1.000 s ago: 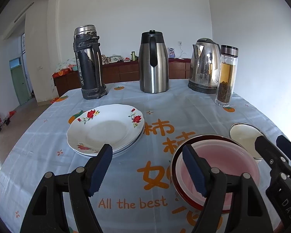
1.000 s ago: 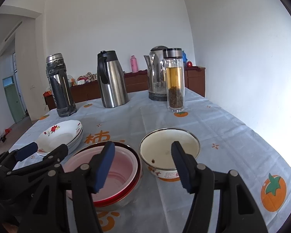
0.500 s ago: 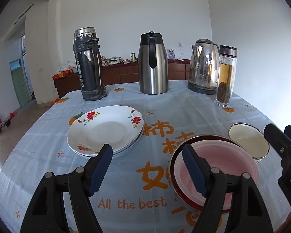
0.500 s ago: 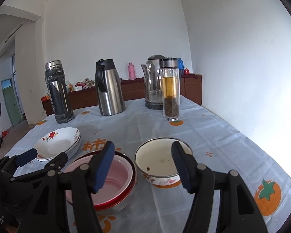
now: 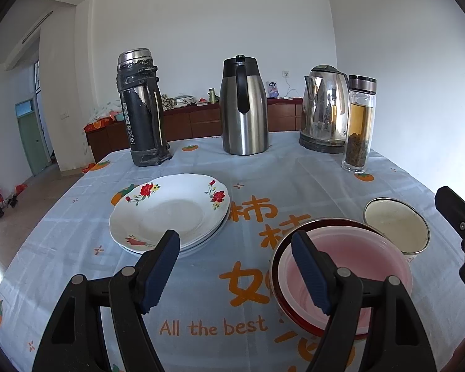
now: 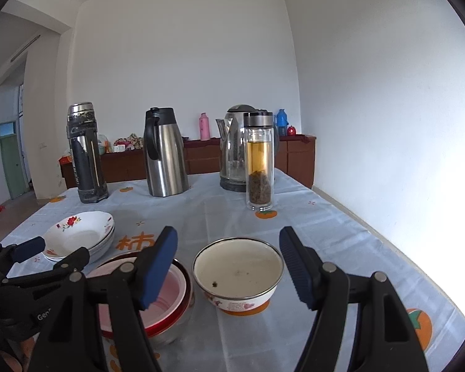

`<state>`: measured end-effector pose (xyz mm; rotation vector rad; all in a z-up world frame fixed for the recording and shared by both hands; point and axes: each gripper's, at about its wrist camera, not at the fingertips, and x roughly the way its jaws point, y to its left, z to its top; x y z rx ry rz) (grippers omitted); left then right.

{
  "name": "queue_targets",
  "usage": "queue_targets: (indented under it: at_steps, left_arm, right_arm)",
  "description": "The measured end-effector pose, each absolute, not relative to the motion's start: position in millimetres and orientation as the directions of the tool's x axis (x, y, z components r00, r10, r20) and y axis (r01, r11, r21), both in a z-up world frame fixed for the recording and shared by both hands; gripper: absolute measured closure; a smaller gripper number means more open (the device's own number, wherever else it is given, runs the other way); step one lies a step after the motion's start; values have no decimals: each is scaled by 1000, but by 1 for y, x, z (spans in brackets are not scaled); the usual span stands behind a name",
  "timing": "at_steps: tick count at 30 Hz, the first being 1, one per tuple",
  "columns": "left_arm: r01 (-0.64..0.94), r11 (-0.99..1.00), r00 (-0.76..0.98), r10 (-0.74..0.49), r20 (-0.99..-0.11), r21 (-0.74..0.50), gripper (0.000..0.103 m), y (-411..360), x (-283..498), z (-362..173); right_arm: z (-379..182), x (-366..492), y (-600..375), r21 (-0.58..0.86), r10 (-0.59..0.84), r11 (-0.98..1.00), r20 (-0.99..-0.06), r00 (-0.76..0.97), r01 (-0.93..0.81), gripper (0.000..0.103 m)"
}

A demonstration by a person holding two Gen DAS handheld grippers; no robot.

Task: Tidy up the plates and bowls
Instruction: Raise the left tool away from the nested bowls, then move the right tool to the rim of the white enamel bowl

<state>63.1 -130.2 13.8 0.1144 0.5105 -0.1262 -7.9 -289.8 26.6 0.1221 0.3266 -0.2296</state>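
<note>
1. White walls enclose a room with a long brown sideboard [image 5: 198, 121] at the far side, behind a worktop [image 5: 294, 173] under a pale blue cloth printed with orange fruit and orange lettering.
2. Along the worktop's far edge stand a battered black and silver flask [image 5: 141, 108], a steel jug with a black handle [image 5: 244, 107], a steel electric kettle [image 5: 324, 110] and a glass tea bottle with a dark cap [image 5: 359, 124].
3. A short stack of white plates with red flowers [image 5: 170, 212] sits left of centre.
4. Near right, a pale pink bowl [image 5: 356, 257] is nested inside a red-rimmed bowl [image 6: 183, 307].
5. Just right of that pair stands a cream enamel bowl with a metal rim [image 6: 238, 271], upright, with dark specks inside.
6. The left gripper [image 5: 235, 274] hovers above the cloth with its blue pads apart and nothing between them.
7. The right gripper [image 6: 229, 274] hovers near the enamel bowl; its jaws have just been opening, and they grip nothing.
</note>
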Motion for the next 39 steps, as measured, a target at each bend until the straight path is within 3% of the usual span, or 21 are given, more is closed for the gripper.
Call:
queue_targets:
  at_steps: [14,24,27,32,39]
  left_arm:
    - [189,978,865,-125,-486,85,26,-136,52,16]
    - [241,965,859,-162,-485,105,26,-151,49,30]
    - [269,956,853,-179,-490,119,26,-161,54,38]
    - [367,928,764,-258,-591,70,26,-186,84,48]
    - [459,881,658,-251,-710,114,27,-239,119,40]
  right_arm:
    - [28,-16,-328,88,-295,938,-308,904,336,31]
    - [21,-10,-363,155,-301,914,-363,882,376,31]
    - [19,-9,-375,192,-290,903,-390,874,385,37]
    - [9,3,-387,227,-259,891,-454,852,392,53]
    - [-13,23,-397,312,-140,880,-551,823,358,58]
